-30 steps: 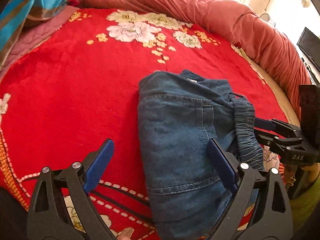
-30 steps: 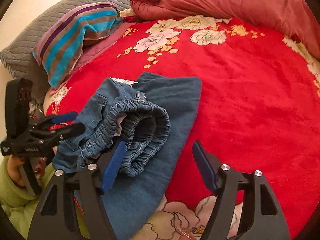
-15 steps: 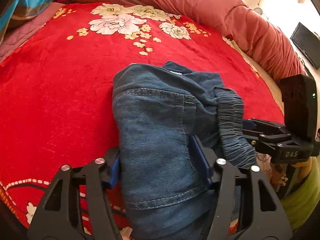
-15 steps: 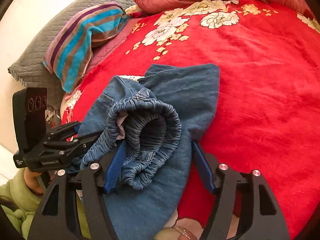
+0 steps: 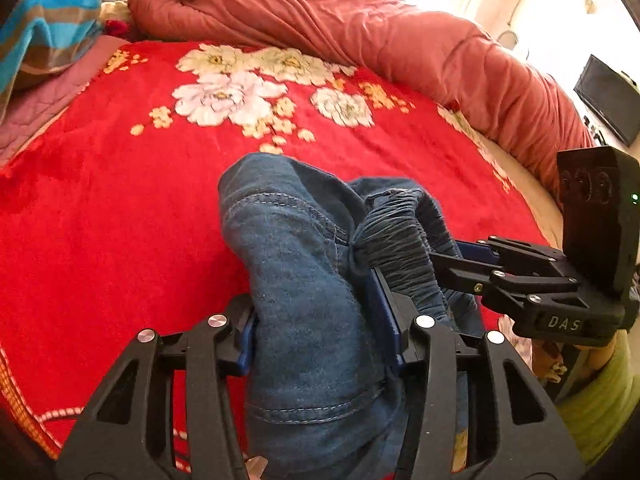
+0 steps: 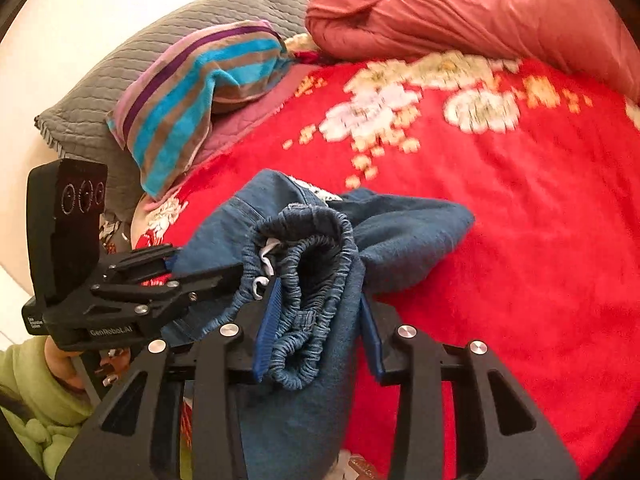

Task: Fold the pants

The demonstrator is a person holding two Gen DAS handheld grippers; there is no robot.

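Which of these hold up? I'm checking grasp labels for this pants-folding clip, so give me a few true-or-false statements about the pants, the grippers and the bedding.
1. The left gripper has its jaws closed on the denim pants. True.
2. The right gripper hangs open above bare blanket. False: its jaws clamp the pants' elastic waistband.
3. The pants lie flat and spread out. False: they are bunched and lifted between both grippers.
4. The red blanket carries a floral print. True.
5. The striped pillow lies on the pants. False: it sits apart, near the grey quilted pillow.
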